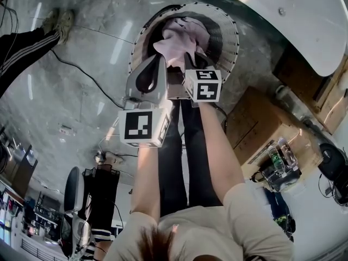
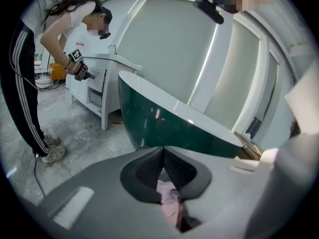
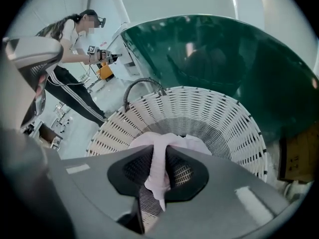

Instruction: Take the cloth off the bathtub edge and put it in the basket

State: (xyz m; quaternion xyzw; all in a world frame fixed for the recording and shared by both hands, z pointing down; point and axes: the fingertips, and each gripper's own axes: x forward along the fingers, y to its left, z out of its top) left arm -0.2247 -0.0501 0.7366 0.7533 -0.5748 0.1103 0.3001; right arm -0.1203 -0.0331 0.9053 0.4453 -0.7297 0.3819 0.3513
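Right gripper view gives me the clearest look: the pink cloth [image 3: 172,139] is pinched between the narrow-set pads of the right gripper [image 3: 162,153], a fold running down between them and the rest bunched past the tips. It hangs within the mouth of the white woven basket [image 3: 224,118]; I cannot tell whether it touches the bottom. From the head view the cloth [image 1: 182,37] sits inside the basket's rim [image 1: 231,37], with the right gripper [image 1: 191,58] reaching in and the left gripper [image 1: 159,58] just beside it. In the left gripper view the left gripper [image 2: 163,152] has its tips together, gripping nothing, a bit of pink showing through the gap behind them. The basket stands on a grey marbled floor [image 1: 81,48], near the dark green bathtub [image 3: 224,54] with its white edge [image 2: 169,106]. A black cable [image 1: 81,72] trails over the floor, and cardboard boxes [image 1: 261,118] sit to one side. Further off, another person [image 2: 30,83] in striped trousers bends by a white cabinet [image 2: 94,91].
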